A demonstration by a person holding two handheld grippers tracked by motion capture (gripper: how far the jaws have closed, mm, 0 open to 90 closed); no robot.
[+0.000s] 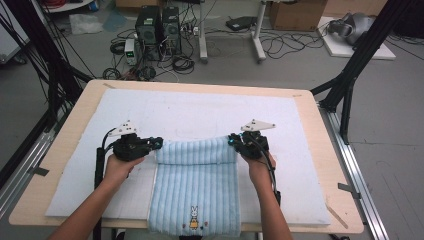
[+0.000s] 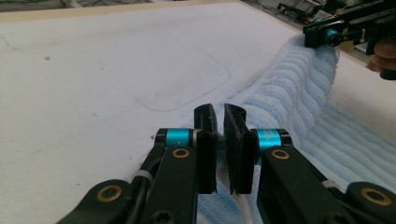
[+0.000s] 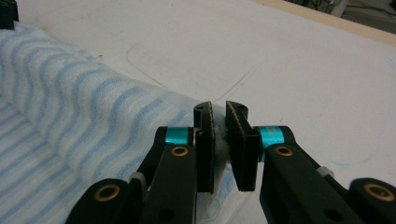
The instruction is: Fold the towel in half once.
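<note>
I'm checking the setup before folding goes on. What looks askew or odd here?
Nothing stands out. The towel lies straight on the white mat, its near end hanging over the table edge, both far corners pinched evenly.

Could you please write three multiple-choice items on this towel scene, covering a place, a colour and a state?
1. Where does the towel lie?
A. on the floor
B. on the white mat
C. on a shelf

2. What colour is the towel?
A. red
B. black
C. light blue

3. How do the jaws of the left gripper stand?
A. shut on the towel's edge
B. wide open above it
C. shut on a cup

Answers: 1 B, the mat lies beneath it; 2 C, pale blue ribs; 3 A, cloth is pinched between them.
</note>
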